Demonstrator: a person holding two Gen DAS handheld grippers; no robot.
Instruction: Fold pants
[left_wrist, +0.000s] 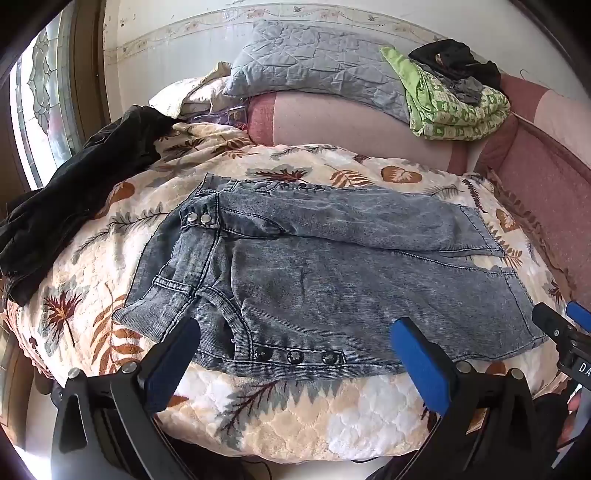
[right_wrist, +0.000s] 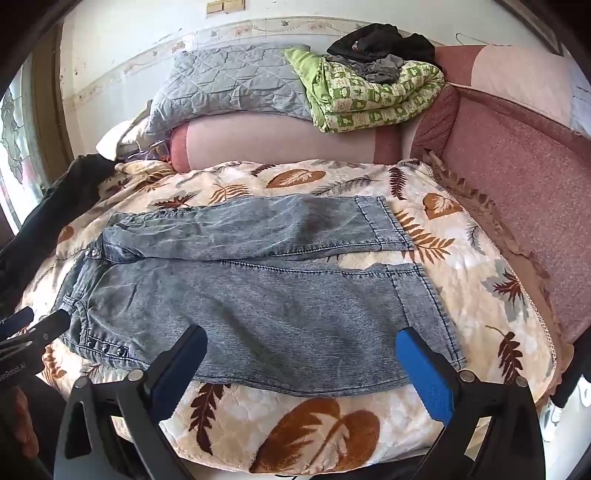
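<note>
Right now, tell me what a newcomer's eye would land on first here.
First, the grey washed jeans spread flat across the leaf-patterned blanket, waistband to the left, legs to the right. Next, the green patterned quilt heaped on the pink sofa back behind. Both claws, left and right, hover open at the near edge.

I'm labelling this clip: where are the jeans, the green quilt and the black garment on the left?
jeans (right_wrist: 258, 306), right wrist view, near leg.
green quilt (right_wrist: 373, 99), right wrist view, folded top.
black garment (left_wrist: 74, 192), left wrist view, middle.
</note>
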